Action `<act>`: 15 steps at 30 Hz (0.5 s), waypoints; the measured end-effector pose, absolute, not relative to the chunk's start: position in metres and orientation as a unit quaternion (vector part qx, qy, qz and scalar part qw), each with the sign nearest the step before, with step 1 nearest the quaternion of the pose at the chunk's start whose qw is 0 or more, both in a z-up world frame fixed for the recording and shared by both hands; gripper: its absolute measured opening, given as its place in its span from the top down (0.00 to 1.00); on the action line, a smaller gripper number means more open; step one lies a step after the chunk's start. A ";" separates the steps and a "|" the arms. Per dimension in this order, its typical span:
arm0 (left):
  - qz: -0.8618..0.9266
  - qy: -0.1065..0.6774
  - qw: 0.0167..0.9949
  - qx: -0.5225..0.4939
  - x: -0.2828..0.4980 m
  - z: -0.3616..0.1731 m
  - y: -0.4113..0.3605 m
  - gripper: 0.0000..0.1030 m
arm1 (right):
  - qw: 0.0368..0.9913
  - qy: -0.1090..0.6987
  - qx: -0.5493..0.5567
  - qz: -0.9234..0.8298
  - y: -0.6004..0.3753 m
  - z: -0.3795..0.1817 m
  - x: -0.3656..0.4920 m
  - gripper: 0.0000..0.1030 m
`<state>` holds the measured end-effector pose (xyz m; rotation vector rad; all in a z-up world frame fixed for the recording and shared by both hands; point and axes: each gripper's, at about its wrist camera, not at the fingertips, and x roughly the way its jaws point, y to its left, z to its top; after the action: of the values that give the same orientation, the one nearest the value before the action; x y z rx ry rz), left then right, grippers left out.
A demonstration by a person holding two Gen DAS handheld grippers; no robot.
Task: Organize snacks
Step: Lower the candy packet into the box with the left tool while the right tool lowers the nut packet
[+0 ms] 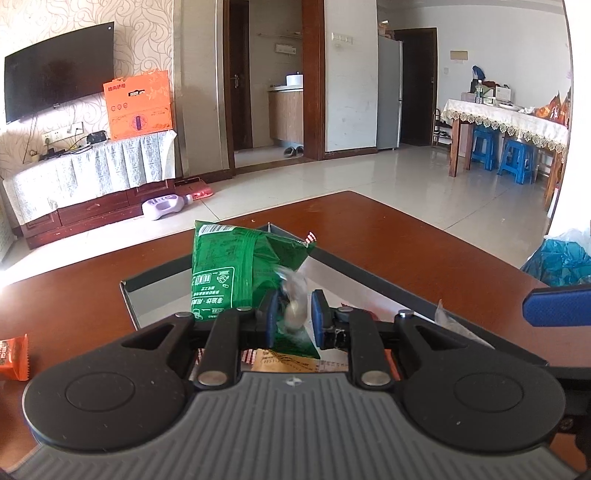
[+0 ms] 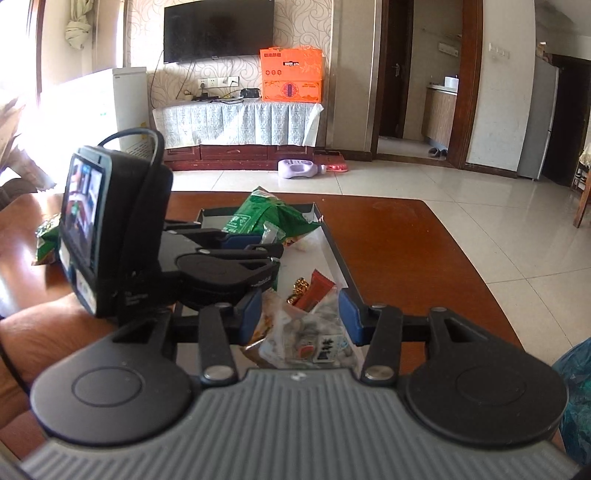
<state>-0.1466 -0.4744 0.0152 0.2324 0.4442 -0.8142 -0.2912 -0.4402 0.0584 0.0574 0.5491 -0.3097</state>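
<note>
At frame centre, the left gripper (image 1: 293,314) is clamped on a small clear-wrapped snack (image 1: 294,308) above the tray (image 1: 127,295), beside the green bag (image 1: 236,271). The right gripper (image 2: 301,314) hovers over the tray's near end, its fingers apart around a clear snack packet (image 2: 306,339) without gripping it.

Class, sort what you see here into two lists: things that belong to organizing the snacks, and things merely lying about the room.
Belong to the job:
green bag
clear packet in the left gripper
tray
red bar
orange packet
right gripper

Lying about:
TV
orange box
purple bottle
blue stools
</note>
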 end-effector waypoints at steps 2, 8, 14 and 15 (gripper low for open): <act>-0.389 0.213 0.889 0.110 -0.145 0.015 -0.474 0.61 | 0.949 0.275 0.031 -0.153 -0.441 0.056 -0.291 0.53; -0.381 0.206 0.895 0.107 -0.145 0.017 -0.469 0.41 | 0.948 0.278 0.038 -0.150 -0.443 0.053 -0.291 0.53; -0.389 0.196 0.896 0.089 -0.150 0.027 -0.462 0.23 | 0.946 0.288 0.041 -0.144 -0.444 0.050 -0.288 0.53; -0.390 0.192 0.896 0.091 -0.149 0.030 -0.462 0.21 | 0.945 0.290 0.041 -0.143 -0.444 0.049 -0.287 0.53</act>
<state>-0.1492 -0.4617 0.0299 0.1881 0.3977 -0.8089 -0.2868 -0.4435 0.0491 0.0840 0.5906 -0.2910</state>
